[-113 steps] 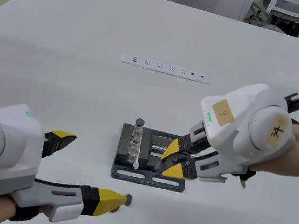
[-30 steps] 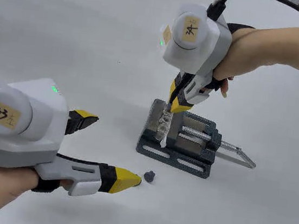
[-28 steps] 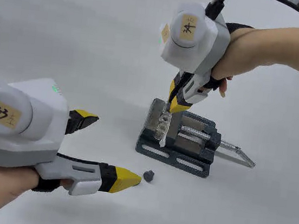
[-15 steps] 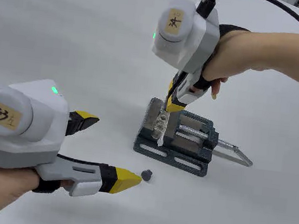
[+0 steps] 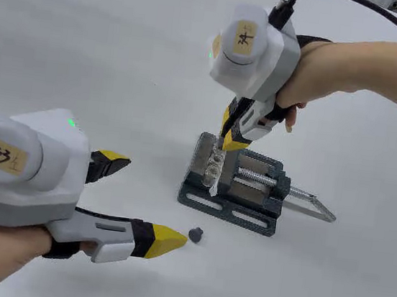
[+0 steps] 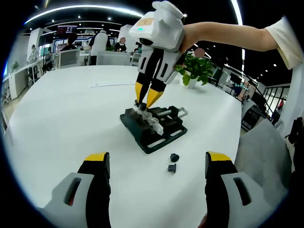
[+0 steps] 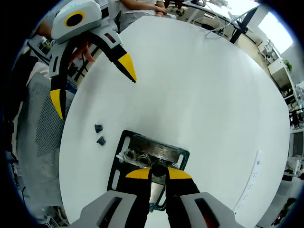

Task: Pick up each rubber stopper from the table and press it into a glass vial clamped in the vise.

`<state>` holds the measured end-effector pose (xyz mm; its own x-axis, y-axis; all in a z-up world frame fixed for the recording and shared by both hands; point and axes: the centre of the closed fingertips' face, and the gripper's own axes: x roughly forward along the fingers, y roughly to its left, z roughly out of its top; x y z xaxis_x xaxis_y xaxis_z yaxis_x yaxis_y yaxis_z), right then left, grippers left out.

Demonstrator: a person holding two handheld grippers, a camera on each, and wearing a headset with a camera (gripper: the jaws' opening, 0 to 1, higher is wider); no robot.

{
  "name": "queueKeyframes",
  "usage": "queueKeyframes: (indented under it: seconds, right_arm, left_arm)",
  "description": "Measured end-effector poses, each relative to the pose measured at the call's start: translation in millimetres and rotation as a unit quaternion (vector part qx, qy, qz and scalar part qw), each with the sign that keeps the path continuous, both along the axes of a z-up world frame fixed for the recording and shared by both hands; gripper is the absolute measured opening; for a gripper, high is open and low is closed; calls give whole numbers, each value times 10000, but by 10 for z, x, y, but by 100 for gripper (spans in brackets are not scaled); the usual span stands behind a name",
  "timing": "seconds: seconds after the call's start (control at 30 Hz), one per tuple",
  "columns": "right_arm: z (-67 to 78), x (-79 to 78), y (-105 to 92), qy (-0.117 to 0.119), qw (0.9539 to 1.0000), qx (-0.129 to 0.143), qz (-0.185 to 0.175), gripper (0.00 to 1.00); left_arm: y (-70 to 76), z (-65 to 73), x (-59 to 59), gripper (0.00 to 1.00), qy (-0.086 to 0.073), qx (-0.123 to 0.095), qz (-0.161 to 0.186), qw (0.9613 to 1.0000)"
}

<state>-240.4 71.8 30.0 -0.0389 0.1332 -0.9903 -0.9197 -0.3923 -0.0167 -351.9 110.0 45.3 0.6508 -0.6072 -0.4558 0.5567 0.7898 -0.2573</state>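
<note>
1. A dark rubber stopper [image 7: 159, 169] is pinched between the yellow tips of the right tongs [image 7: 159, 174]. It is directly over one end of the row of glass vials [image 7: 134, 156]. Whether it touches a vial mouth cannot be told.
2. In the head view the right tongs point steeply down at the row. Their jaws are nearly closed, with only the stopper's width between them.
3. The glass vials stand upright side by side, clamped in the dark vise [image 5: 250, 198]. The vise rests flat on the white counter [image 5: 85, 69], and its screw handle sticks out on the side away from the vials.
4. Two loose stoppers [image 6: 175, 157] lie on the counter just beside the vise, close together but not touching. In the head view one of them lies just off the lower yellow tip of the left tongs [image 5: 141, 199].
5. The left tongs are spread wide and hold nothing. They hang low over the counter near the loose stoppers, with the tips pointing toward the vise.
6. A white power strip [image 6: 107, 84] lies farther off on the counter, well apart from the vise.
</note>
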Motion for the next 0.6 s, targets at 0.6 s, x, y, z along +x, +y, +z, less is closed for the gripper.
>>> queueKeyframes:
  seconds: [0.6]
  right_arm:
    - [143, -1, -24, 76, 9997, 231, -10, 8]
  left_arm:
    - [8, 16, 23, 80, -17, 19, -25, 10000]
